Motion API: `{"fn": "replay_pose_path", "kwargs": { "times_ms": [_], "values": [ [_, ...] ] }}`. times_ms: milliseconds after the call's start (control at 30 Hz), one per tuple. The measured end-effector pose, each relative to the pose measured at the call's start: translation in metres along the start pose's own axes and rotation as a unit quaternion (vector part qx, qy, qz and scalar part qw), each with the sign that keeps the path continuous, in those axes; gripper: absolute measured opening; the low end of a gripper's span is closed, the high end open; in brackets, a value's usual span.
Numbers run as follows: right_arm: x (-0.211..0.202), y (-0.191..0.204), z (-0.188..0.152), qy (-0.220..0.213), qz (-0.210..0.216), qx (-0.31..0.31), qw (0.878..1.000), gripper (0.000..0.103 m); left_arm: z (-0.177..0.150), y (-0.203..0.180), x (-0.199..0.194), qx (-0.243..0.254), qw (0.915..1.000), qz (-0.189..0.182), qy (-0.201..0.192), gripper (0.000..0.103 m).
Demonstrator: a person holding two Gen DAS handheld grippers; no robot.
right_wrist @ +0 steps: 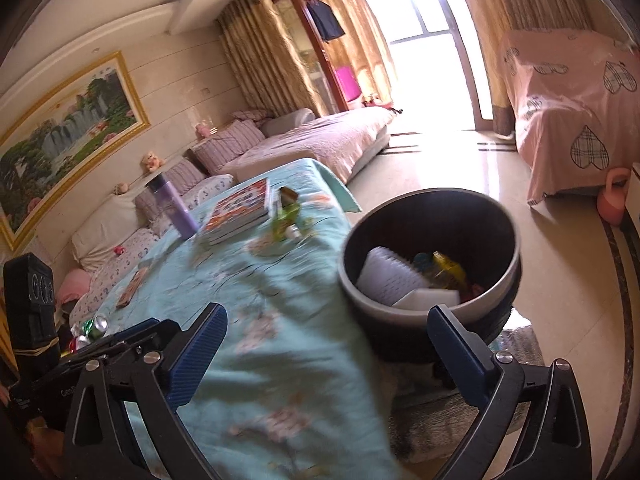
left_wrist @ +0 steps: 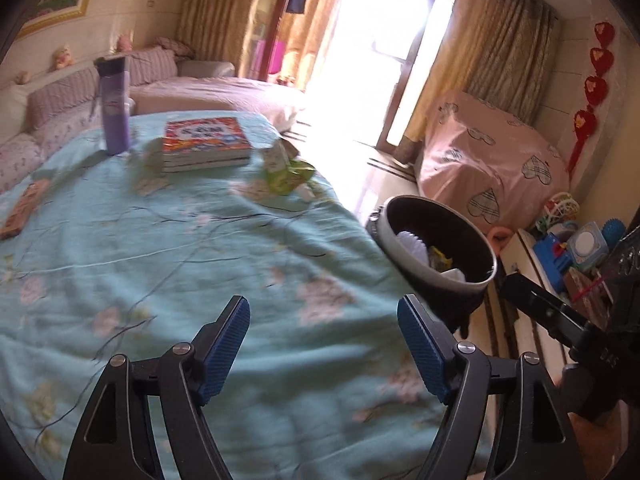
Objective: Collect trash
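A green wrapper [left_wrist: 289,176] lies with other scraps on the far part of the table [left_wrist: 200,248], just beside a stack of books [left_wrist: 206,144]. The black bin [right_wrist: 432,256], already holding trash, stands against the table's edge. The left tool [left_wrist: 324,344] and the right tool [right_wrist: 326,354] both gape open, empty.

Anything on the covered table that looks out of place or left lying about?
Yes. Green wrappers lie crumpled beside the book stack at the far edge, and crushed cans sit at the near left corner. The bin already holds trash.
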State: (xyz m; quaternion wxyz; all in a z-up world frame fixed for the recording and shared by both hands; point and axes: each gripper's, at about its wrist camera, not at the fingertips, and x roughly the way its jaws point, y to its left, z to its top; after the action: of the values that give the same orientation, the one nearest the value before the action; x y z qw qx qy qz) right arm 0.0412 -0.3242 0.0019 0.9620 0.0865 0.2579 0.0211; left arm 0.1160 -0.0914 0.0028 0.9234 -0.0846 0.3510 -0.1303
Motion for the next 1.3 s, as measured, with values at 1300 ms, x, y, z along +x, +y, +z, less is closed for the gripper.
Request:
{"fn": "replay_pose_path", "kwargs": {
  "times_ms": [1300],
  "values": [
    [-0.046, 0.064, -0.07, -0.161, -0.069, -0.111, 0.978, 0.103, -0.107, 0.0, -0.105, 0.046, 0.9647, 0.178, -0.188, 0.103]
  ]
}}
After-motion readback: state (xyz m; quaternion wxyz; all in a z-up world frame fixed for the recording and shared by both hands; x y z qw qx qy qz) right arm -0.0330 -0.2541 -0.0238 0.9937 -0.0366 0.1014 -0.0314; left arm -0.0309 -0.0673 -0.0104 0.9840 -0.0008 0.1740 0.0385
